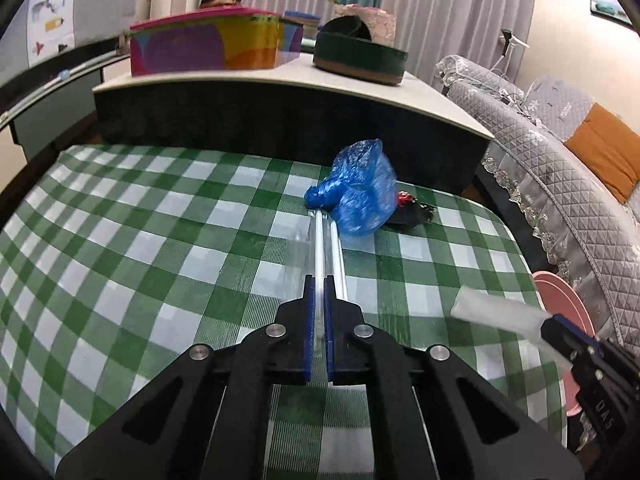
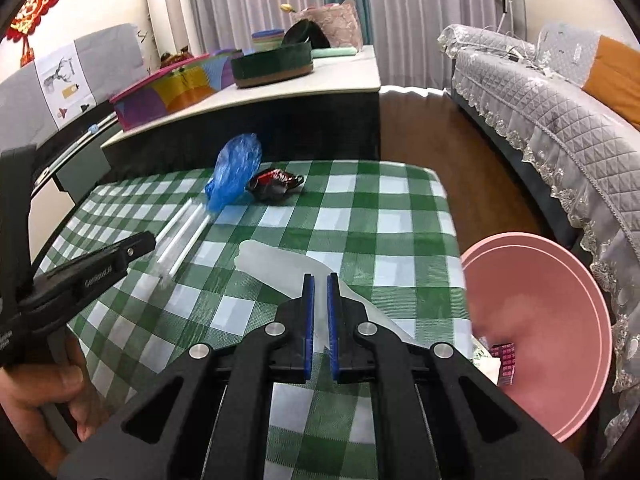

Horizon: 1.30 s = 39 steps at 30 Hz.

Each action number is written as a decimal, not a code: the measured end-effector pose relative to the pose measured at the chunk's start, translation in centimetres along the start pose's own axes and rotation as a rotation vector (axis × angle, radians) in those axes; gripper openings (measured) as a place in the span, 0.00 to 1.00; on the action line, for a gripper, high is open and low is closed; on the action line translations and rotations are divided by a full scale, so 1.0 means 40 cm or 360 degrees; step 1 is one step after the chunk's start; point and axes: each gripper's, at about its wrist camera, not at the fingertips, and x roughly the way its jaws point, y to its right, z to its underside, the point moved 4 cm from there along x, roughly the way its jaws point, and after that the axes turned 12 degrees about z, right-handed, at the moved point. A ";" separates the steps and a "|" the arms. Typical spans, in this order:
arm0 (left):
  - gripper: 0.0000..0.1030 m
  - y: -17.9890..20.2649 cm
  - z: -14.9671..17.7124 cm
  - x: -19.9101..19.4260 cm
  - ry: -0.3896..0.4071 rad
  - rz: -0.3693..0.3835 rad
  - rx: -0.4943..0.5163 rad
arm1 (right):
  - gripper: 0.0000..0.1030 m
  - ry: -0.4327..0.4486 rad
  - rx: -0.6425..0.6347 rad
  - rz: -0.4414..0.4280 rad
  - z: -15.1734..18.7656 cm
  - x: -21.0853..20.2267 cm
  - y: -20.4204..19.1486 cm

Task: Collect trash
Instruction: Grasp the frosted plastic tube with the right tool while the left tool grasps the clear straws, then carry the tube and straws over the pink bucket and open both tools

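Observation:
My left gripper (image 1: pixel 319 278) is shut on a clear packet of white sticks (image 1: pixel 329 240), which reaches forward to a crumpled blue plastic bag (image 1: pixel 356 192). A black-and-red wrapper (image 1: pixel 412 210) lies just right of the bag. My right gripper (image 2: pixel 320 276) is shut on a translucent white wrapper (image 2: pixel 280 262) held over the green checked table (image 2: pixel 380 220). In the right wrist view the left gripper (image 2: pixel 148 240) shows at the left with the stick packet (image 2: pixel 184 228); the blue bag (image 2: pixel 236 172) and the black-and-red wrapper (image 2: pixel 274 184) lie beyond. The right gripper (image 1: pixel 556 326) shows at the left wrist view's right edge.
A pink basin (image 2: pixel 560 320) sits below the table's right edge with a few scraps in it. A raised counter (image 1: pixel 280 76) behind the table carries a colourful box (image 1: pixel 208 44) and a green round tin (image 1: pixel 360 58). A grey quilted sofa (image 2: pixel 560 120) runs along the right.

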 end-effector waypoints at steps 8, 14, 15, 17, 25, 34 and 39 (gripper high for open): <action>0.00 0.039 0.021 -0.049 0.0019 0.0034 0.0065 | 0.06 0.0043 0.0054 0.0034 -0.001 -0.056 0.046; 0.00 0.027 0.039 -0.063 0.0020 0.0048 0.0021 | 0.06 0.0059 0.0066 0.0030 0.006 -0.091 0.066; 0.00 0.021 0.041 -0.060 0.0015 0.0055 -0.0001 | 0.06 0.0061 0.0063 0.0030 0.009 -0.095 0.069; 0.00 0.014 0.043 -0.055 0.0012 0.0057 -0.0019 | 0.06 0.0062 0.0064 0.0031 0.014 -0.098 0.075; 0.34 -0.011 0.046 0.003 -0.0039 0.0017 -0.0062 | 0.06 0.0055 0.0071 0.0030 0.011 -0.082 0.082; 0.20 -0.010 0.060 0.076 -0.0181 0.0000 -0.0070 | 0.06 0.0048 0.0061 0.0034 0.007 -0.059 0.084; 0.06 0.003 0.055 0.062 -0.0159 0.0013 -0.0032 | 0.06 0.0060 0.0055 0.0033 0.003 -0.064 0.080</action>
